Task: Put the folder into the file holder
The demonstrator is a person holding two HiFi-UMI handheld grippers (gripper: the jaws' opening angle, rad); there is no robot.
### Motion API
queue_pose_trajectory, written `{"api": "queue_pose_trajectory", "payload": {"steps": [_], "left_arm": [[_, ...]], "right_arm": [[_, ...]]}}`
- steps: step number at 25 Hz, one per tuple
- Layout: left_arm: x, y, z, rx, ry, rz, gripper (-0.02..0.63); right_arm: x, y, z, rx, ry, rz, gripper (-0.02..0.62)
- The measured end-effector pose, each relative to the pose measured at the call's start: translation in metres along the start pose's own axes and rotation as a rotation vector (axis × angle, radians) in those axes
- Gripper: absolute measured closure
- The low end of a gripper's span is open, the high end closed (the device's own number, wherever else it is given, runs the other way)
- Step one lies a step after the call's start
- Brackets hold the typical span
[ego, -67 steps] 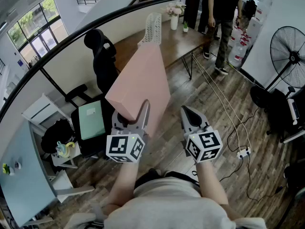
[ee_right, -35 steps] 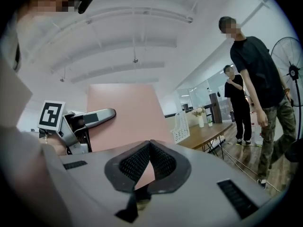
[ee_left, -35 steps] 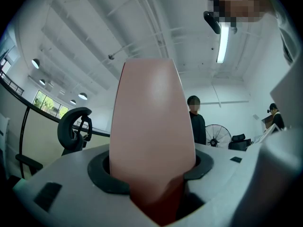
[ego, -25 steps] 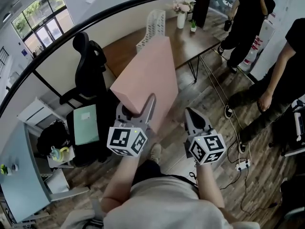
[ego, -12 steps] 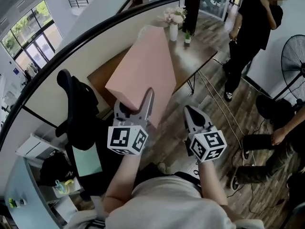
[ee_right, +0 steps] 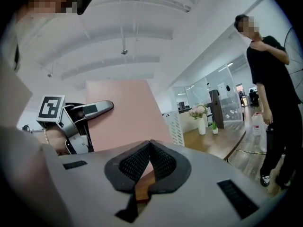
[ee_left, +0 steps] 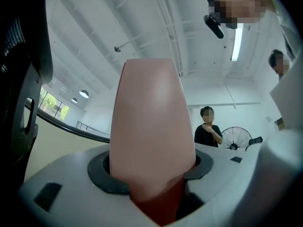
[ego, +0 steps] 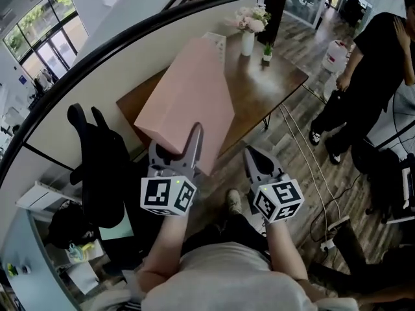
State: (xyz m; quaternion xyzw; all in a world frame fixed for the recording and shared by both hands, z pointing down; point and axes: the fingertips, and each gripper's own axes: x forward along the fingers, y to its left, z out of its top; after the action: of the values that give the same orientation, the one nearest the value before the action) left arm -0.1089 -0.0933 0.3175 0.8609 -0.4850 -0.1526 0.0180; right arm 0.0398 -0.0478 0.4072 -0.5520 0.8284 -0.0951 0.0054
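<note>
Left hand-held gripper [ego: 176,146] clamps the pink folder [ego: 188,102], tilted in the air over the desk's [ego: 262,99] near edge. Right hand-held gripper [ego: 258,159] closed, empty. File holder [ego: 215,41] at the far edge, beside a vase [ego: 248,41]. Chair [ego: 104,167] left, person [ego: 373,70] right.

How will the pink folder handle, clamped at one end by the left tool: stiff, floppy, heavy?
Probably stiff: the pink folder juts flat from the left tool with no visible sag. Likely light, since one tool holds it up by one end. It might pivot in that off-centre grip.
</note>
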Motion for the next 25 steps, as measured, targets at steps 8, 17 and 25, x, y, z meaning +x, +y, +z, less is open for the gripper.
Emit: {"api": "queue_pose_trajectory", "payload": {"steps": [8, 17, 25], "left_arm": [[0.065, 0.025, 0.033, 0.028, -0.099, 0.079, 0.311], [0.133, 0.029, 0.086, 0.143, -0.207, 0.123, 0.311], [0.169, 0.038, 0.114, 0.230, -0.284, 0.161, 0.311]], "right_arm": [[0.080, -0.049, 0.036, -0.017, -0.037, 0.113, 0.586], [0.140, -0.097, 0.082, -0.018, -0.095, 0.228, 0.586], [0.169, -0.132, 0.098, -0.006, -0.106, 0.281, 0.586]]}}
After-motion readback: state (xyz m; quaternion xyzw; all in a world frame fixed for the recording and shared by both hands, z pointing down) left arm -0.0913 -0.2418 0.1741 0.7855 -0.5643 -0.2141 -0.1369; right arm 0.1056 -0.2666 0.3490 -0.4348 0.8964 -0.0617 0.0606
